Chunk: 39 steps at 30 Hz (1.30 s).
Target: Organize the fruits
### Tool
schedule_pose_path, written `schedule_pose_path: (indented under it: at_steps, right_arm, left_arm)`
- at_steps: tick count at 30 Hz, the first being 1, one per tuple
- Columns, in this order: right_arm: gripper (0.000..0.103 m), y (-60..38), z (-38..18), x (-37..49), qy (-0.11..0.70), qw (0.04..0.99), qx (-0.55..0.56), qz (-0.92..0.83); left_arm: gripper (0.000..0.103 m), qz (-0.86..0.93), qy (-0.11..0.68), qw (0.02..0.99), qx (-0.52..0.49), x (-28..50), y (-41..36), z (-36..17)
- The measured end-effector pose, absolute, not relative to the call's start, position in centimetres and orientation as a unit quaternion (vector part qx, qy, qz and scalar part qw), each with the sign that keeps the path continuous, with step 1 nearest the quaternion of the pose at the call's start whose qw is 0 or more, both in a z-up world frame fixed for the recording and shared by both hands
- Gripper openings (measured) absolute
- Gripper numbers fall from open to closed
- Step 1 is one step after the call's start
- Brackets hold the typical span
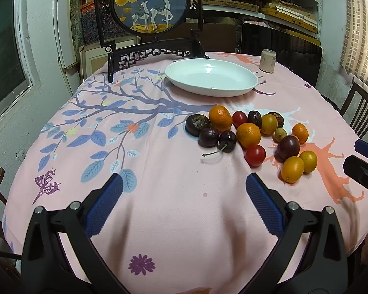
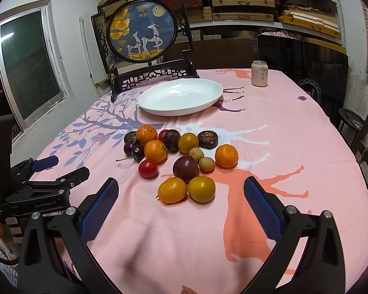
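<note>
A cluster of small fruits lies on the pink tablecloth: oranges (image 1: 248,135) (image 2: 155,151), red cherry tomatoes (image 1: 255,155) (image 2: 148,168), dark cherries (image 1: 227,141) (image 2: 137,153), a purple plum (image 1: 288,147) (image 2: 185,168), yellow kumquats (image 1: 292,169) (image 2: 172,189) and brown fruits (image 1: 197,125) (image 2: 207,139). An empty white oval plate (image 1: 245,87) (image 2: 208,103) stands behind them. My left gripper (image 1: 184,186) is open and empty, in front and left of the fruits. My right gripper (image 2: 181,191) is open and empty, just in front of the kumquats.
A drink can (image 1: 267,60) (image 2: 259,73) stands at the table's far right. A framed round deer picture on a dark stand (image 1: 151,2) (image 2: 142,30) is behind the plate. Chairs (image 1: 360,117) flank the table. The left gripper shows in the right wrist view (image 2: 61,171).
</note>
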State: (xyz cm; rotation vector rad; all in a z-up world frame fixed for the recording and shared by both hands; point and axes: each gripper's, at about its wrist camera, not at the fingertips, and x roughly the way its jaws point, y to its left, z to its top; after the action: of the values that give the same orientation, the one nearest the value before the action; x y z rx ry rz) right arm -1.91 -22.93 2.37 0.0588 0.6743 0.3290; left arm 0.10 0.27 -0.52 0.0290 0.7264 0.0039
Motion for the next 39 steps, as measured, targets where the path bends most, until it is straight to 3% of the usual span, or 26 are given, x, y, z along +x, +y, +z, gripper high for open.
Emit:
schedule_pose_path:
  at_steps: [39]
  right_arm:
    - [0.102, -22.68, 2.71, -2.04, 0.325, 0.931, 0.03, 0.165]
  left_arm:
    - [0.101, 0.0, 0.359, 0.933, 0.014, -0.12, 0.22, -0.8]
